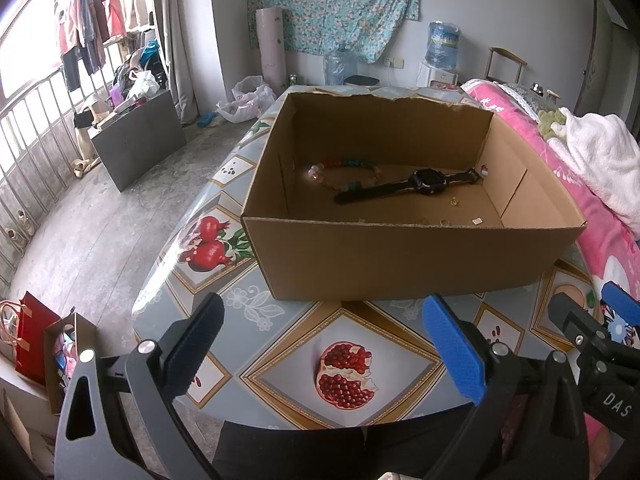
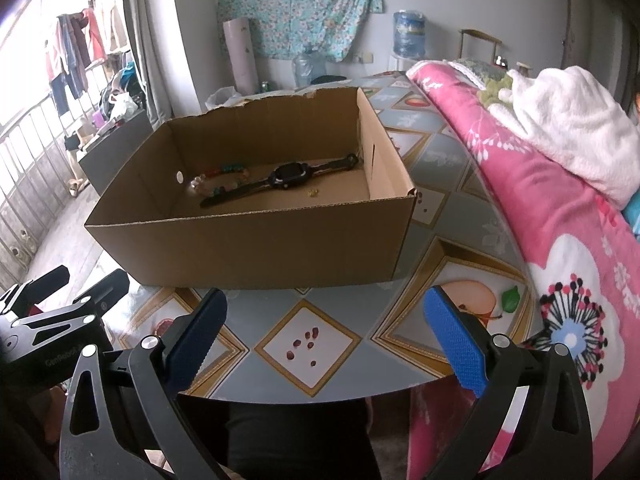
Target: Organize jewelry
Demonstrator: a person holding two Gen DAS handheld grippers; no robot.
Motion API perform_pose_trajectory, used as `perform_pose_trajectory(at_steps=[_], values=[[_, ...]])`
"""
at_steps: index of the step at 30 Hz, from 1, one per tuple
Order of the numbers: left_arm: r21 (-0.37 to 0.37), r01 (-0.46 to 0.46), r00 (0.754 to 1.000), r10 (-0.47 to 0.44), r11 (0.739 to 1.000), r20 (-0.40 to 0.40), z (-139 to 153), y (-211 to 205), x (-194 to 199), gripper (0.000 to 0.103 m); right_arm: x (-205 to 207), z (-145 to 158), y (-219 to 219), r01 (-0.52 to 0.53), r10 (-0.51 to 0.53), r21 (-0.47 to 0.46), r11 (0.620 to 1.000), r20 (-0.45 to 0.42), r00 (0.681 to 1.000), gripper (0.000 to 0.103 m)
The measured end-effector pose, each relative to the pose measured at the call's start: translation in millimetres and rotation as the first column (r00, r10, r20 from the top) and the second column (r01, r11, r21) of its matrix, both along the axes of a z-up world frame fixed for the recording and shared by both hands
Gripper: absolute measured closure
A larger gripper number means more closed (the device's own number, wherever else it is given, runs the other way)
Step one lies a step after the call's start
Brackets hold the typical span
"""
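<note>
Cardboard box (image 1: pixel 400 256) holds watch (image 1: pixel 426 182), bead bracelet (image 1: pixel 344 172), small gold ring (image 1: pixel 454 202). My left gripper (image 1: pixel 324 344) and right gripper (image 2: pixel 326 340) hover spread, empty. Next: reach over near wall, pinch ring squarely.

Grey floor (image 1: pixel 120 216), floral wall cloth (image 1: pixel 336 4), railing (image 1: pixel 36 136)

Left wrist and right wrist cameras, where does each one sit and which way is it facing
Left wrist view: sits on the left gripper, open, low at the table's near edge, facing the cardboard box; the right gripper shows at lower right.
Right wrist view: sits on the right gripper, open, facing the same box from further right, beside the pink quilt; the left gripper shows at lower left.
Shared: box, black watch, bead bracelet, fruit-print tablecloth.
</note>
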State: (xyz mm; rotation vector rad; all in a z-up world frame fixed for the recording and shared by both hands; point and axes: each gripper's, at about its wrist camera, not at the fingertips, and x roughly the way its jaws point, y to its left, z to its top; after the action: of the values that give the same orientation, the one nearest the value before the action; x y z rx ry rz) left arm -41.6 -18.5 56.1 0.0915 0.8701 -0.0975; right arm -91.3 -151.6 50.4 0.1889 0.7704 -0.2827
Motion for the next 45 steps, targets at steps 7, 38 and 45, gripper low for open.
perform_pose_trajectory(at_steps=[7,38,45], values=[[0.0,0.0,1.0,0.0,1.0,0.0,-0.3,0.2,-0.2,0.005,0.3,0.7,0.4,0.003,-0.003,0.001,1.0,0.001,1.0,0.008],[-0.003,0.0,1.0,0.0,1.0,0.001,-0.8,1.0,-0.3,0.005,1.8,0.8,2.5,-0.001,0.001,0.004,1.0,-0.003,1.0,0.008],[-0.003,0.0,1.0,0.0,1.0,0.001,-0.7,1.1,-0.3,0.005,2.3,-0.1,3.0,-0.003,0.003,0.004,1.0,-0.002,1.0,0.008]])
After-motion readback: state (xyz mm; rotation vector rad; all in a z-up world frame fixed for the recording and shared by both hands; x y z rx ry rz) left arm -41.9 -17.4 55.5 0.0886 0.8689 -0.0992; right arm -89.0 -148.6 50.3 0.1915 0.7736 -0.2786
